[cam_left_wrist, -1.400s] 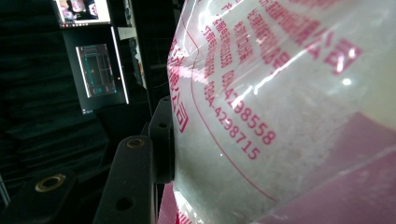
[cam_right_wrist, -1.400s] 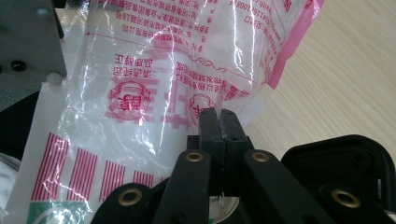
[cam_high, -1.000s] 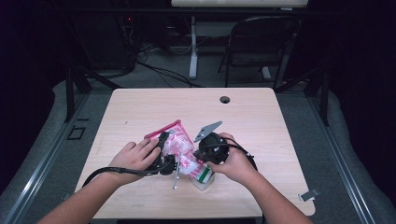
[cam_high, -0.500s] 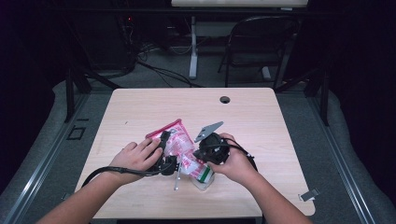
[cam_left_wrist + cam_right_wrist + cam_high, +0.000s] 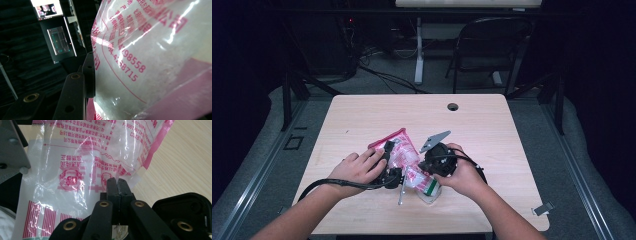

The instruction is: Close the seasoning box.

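Observation:
A clear plastic bag (image 5: 404,156) with pink print and a pink edge is held up over the front middle of the table, between both hands. My left gripper (image 5: 392,155) is on its left side. In the left gripper view one black finger (image 5: 88,72) presses against the bag (image 5: 140,50), which holds something white and grainy, and the other finger is hidden behind it. My right gripper (image 5: 424,172) comes from the right. In the right gripper view its fingertips (image 5: 117,181) are shut on the bag's (image 5: 82,157) thin lower edge.
The wooden table (image 5: 492,130) has a round cable hole (image 5: 453,106) near its far edge. A folding chair (image 5: 492,50) and a desk leg (image 5: 418,55) stand on the floor beyond it, with cables beside them. A black cable (image 5: 327,184) trails from my left gripper.

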